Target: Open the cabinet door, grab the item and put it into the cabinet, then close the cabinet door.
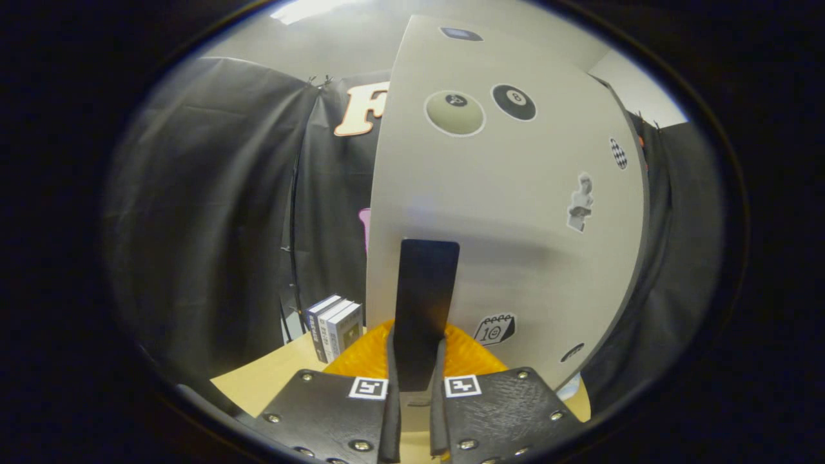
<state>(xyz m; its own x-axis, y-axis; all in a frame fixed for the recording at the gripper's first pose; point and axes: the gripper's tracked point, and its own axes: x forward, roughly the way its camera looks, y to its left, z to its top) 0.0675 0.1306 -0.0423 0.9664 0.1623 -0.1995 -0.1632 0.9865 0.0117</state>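
The fingers stand nearly closed, pinching a flat dark handle that rises upright between them, with both pads pressed against its lower end. The handle is fixed to the pale cabinet door, which stands just ahead of the fingers and carries several stickers, among them two billiard balls near the top and a small calendar low down beside the handle. An orange ribbed item lies on the wooden surface right behind the fingers' tips, at the foot of the door. A few upright books stand on the surface to the left of the door, against the black cloth wall
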